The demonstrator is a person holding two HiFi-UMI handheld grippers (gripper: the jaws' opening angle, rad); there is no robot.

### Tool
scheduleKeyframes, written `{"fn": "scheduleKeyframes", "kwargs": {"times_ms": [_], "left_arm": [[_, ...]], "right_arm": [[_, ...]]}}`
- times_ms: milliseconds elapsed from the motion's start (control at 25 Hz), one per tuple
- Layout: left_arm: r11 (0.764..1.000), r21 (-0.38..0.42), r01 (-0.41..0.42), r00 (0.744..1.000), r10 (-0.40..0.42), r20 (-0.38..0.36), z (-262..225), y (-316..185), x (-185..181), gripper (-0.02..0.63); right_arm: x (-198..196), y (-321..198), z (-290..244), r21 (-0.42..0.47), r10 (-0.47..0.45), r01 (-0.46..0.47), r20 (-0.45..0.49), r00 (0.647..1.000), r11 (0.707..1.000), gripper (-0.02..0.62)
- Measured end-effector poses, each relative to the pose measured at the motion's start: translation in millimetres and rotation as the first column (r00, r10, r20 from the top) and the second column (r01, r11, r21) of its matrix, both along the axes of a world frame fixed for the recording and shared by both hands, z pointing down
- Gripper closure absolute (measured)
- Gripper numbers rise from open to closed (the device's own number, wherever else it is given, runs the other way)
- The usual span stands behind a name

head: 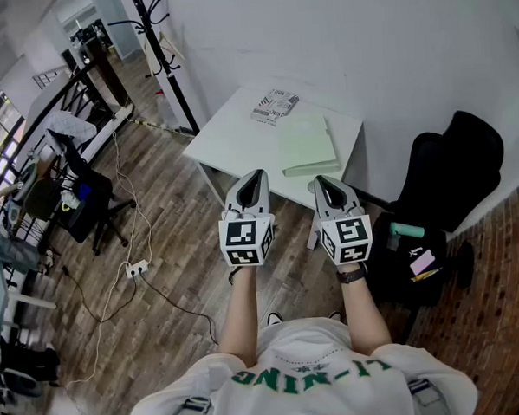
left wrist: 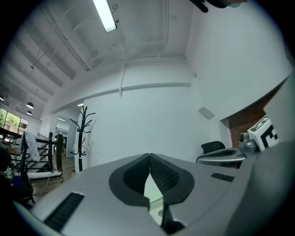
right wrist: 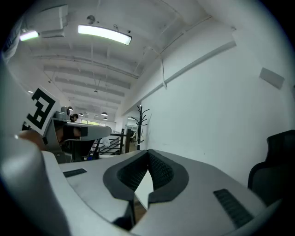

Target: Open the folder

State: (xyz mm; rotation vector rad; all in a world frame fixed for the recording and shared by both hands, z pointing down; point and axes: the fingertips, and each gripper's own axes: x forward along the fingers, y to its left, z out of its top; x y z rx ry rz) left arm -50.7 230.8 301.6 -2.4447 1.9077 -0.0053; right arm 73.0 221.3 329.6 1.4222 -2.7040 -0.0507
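A pale green folder (head: 308, 144) lies closed on the white table (head: 230, 141), toward its right side. Both grippers are held level in front of the person, short of the table's near edge. My left gripper (head: 254, 178) is shut, tips touching, with nothing between them; in its own view the jaws meet at the tip (left wrist: 149, 156). My right gripper (head: 322, 183) is likewise shut and holds nothing, and in its own view its tips meet (right wrist: 148, 151). Neither touches the folder.
A printed booklet (head: 274, 104) lies at the table's far edge. A black office chair (head: 445, 192) with small items on its seat stands to the right. A coat stand (head: 160, 43) is at the back left, and cables (head: 136, 252) run over the wood floor.
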Motion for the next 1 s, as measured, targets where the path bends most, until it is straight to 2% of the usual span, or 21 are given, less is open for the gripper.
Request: {"fn": "scheduleKeyframes", "kwargs": {"times_ms": [160, 320, 600, 800, 1000], "left_arm": [[1.000, -0.003, -0.011, 1.000, 0.011, 0.025, 4.5, -7.0, -17.3, 0.591], [0.999, -0.011, -0.047, 0.999, 0.047, 0.015, 11.8, -10.1, -32.2, 0.591], [0.992, -0.046, -0.116, 0.993, 0.116, -0.008, 42.1, -14.2, -44.2, 0.591], [0.983, -0.075, -0.166, 0.986, 0.167, 0.007, 51.1, -36.7, -48.2, 0.591], [0.980, -0.073, -0.186, 0.982, 0.187, 0.003, 54.4, -71.4, -43.0, 0.589]], "right_arm": [[-15.6, -4.9, 0.3, 0.005, 0.031, -0.031, 0.008, 0.999, 0.999, 0.580], [-29.1, -7.4, 9.3, -0.024, 0.079, -0.078, 0.038, 0.996, 0.997, 0.580], [-54.0, -0.4, 43.5, -0.080, 0.101, -0.100, 0.002, 0.995, 0.992, 0.578], [-65.9, -22.0, 54.0, -0.107, 0.126, -0.126, -0.006, 0.992, 0.986, 0.578], [-70.4, -55.5, 57.5, -0.108, 0.115, -0.115, -0.006, 0.993, 0.987, 0.578]]}}
